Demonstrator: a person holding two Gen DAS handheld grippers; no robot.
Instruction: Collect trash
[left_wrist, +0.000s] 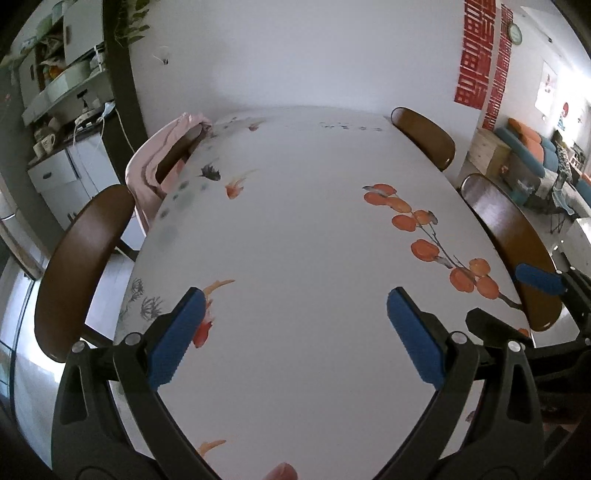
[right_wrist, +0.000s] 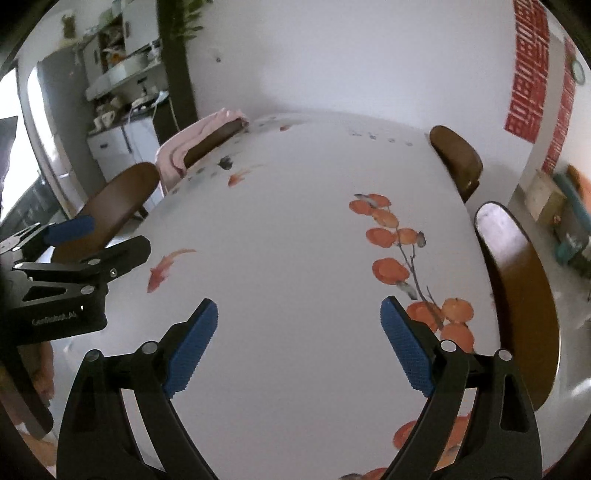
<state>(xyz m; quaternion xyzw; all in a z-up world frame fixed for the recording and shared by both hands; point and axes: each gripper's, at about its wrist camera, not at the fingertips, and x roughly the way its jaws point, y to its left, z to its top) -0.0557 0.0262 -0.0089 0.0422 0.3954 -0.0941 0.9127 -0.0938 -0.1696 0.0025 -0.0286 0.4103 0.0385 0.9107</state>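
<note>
Meanwhile, both the left gripper (left_wrist: 295, 306) and right gripper (right_wrist: 299, 317) hovered above the table (left_wrist: 295, 221) (fish-and-fruit printed), fingers spread wide, gripping nothing.

The left tool (left_wrist: 295, 317) is held wide apart above the painted tabletop (left_wrist: 295, 229); the right tool (left_wrist: 517, 295) is seen at far right.

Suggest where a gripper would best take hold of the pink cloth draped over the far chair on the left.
Probably the bunched fold of the pink cloth where it hangs over the chair back, approached from above on the table side. The folds stand proud there, giving the open right gripper an edge to pinch.
</note>
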